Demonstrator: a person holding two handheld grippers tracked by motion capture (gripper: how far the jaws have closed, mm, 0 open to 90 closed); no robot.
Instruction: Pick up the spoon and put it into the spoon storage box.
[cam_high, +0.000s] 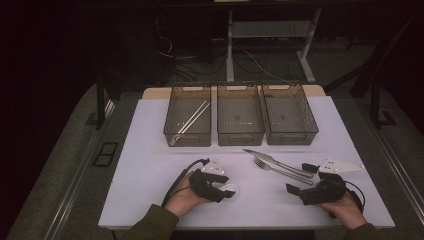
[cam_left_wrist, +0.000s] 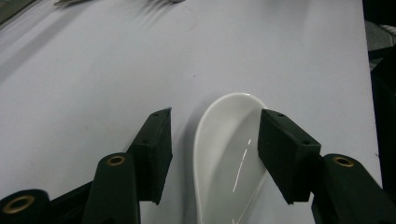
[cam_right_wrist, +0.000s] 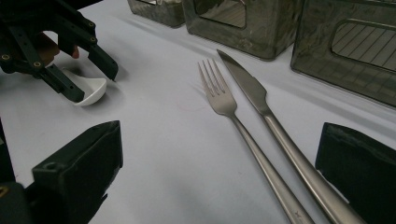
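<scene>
A white ceramic spoon (cam_left_wrist: 229, 154) lies on the white table (cam_high: 150, 165) near its front edge. My left gripper (cam_left_wrist: 215, 114) is lowered around the spoon's bowl. One pad (cam_left_wrist: 285, 154) rests against the spoon's rim and the other stands a little clear of it. The spoon (cam_high: 234, 188) and left gripper (cam_high: 228, 188) sit left of centre in the high view. My right gripper (cam_high: 298, 178) stands open at the front right, its jaws wide apart. A fork (cam_right_wrist: 224, 102) and a knife (cam_right_wrist: 250, 88) lie side by side just ahead of it, with their handles running between its jaws.
Three dark see-through bins stand in a row at the back: the left bin (cam_high: 188, 141) holds long metal sticks (cam_high: 192, 120), the middle bin (cam_high: 240, 139) and right bin (cam_high: 292, 137) look bare. The person's hands come in from the front edge.
</scene>
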